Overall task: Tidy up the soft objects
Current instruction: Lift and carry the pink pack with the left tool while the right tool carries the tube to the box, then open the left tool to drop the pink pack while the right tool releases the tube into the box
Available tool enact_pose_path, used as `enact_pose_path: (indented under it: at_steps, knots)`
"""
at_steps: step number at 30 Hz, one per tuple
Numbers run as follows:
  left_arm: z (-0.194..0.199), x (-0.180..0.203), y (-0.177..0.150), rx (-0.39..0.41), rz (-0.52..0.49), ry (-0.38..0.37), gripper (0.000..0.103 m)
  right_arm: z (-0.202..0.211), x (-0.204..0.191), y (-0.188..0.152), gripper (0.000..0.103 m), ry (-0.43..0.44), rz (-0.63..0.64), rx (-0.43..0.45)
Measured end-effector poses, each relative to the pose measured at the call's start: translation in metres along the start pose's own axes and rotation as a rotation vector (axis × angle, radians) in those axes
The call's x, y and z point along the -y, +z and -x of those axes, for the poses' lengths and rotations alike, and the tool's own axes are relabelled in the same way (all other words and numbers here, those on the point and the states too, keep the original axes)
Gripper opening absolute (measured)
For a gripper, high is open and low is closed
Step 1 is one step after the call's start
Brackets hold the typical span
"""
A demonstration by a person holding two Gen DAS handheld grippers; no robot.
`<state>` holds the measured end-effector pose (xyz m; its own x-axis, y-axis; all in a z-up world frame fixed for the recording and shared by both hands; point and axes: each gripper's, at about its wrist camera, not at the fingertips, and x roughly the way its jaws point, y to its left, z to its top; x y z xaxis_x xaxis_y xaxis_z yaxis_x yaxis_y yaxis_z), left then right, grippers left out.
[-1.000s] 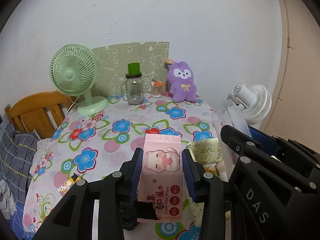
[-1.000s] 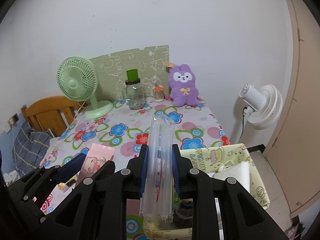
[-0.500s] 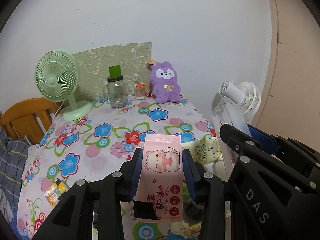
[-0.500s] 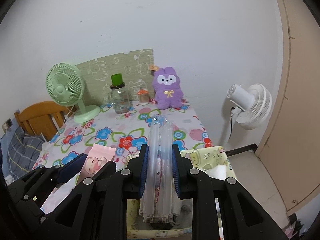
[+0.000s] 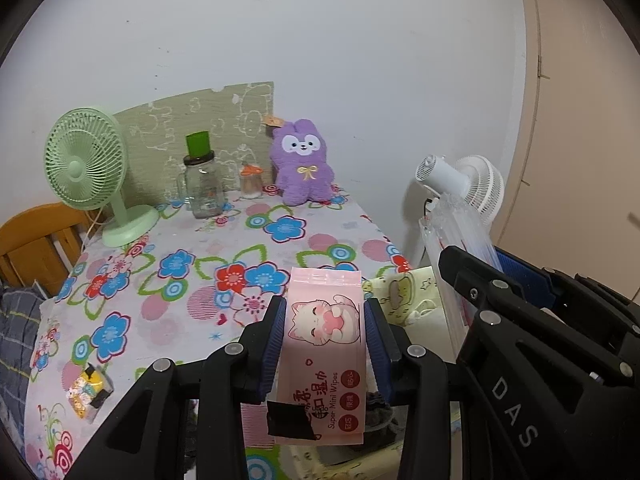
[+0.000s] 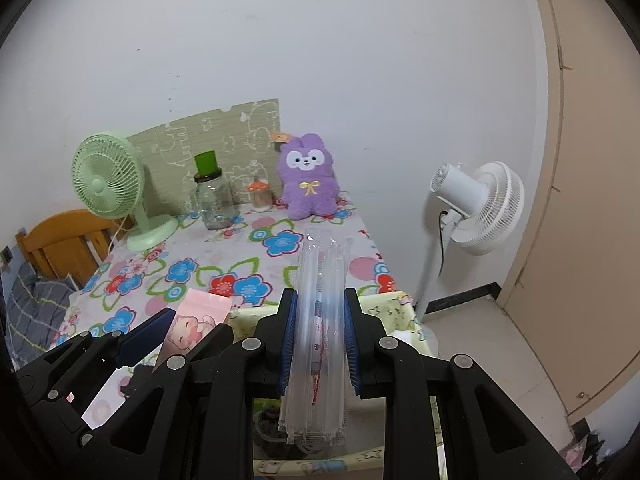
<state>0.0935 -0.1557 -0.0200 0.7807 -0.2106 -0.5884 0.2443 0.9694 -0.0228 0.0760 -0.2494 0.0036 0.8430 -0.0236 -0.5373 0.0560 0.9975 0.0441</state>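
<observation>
Pink wipes pack (image 5: 325, 344) pinched upright by left gripper (image 5: 325, 334).
Right gripper (image 6: 320, 330) squeezes clear sleeve (image 6: 320, 320) above yellow basket (image 6: 404, 308).

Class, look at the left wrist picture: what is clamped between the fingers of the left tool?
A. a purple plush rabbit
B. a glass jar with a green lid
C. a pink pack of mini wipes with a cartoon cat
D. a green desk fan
C: the left tool is shut on the pink pack of mini wipes, its blue pads pressing both sides.
</observation>
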Motion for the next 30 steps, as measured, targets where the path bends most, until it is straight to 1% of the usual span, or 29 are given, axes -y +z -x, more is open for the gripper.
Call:
enact_pose_path:
  at_steps: [9, 14, 18, 21, 27, 28, 30]
  knots:
    - [-0.015, 0.013, 0.001, -0.021, -0.013, -0.031, 0.040, -0.007, 0.018, -0.001, 0.025, -0.033, -0.023, -0.009]
    - [-0.027, 0.016, -0.001, -0.046, 0.006, -0.060, 0.041, -0.015, 0.025, -0.003, 0.026, -0.046, -0.033, -0.018]
    - [-0.036, 0.020, -0.002, -0.055, 0.000, -0.051, 0.041, -0.024, 0.030, -0.006, 0.026, -0.048, -0.045, -0.038]
    - [-0.044, 0.021, -0.003, -0.078, 0.001, -0.056, 0.041, -0.031, 0.033, -0.007, 0.026, -0.051, -0.050, -0.052]
    - [-0.054, 0.020, -0.007, -0.103, -0.003, -0.037, 0.042, -0.043, 0.035, -0.012, 0.026, -0.043, -0.054, -0.083]
    - [-0.055, 0.019, -0.007, -0.109, -0.004, -0.034, 0.042, -0.046, 0.034, -0.013, 0.026, -0.040, -0.054, -0.088]
    - [-0.057, 0.018, -0.009, -0.118, -0.002, -0.027, 0.047, -0.049, 0.034, -0.015, 0.026, -0.033, -0.053, -0.098]
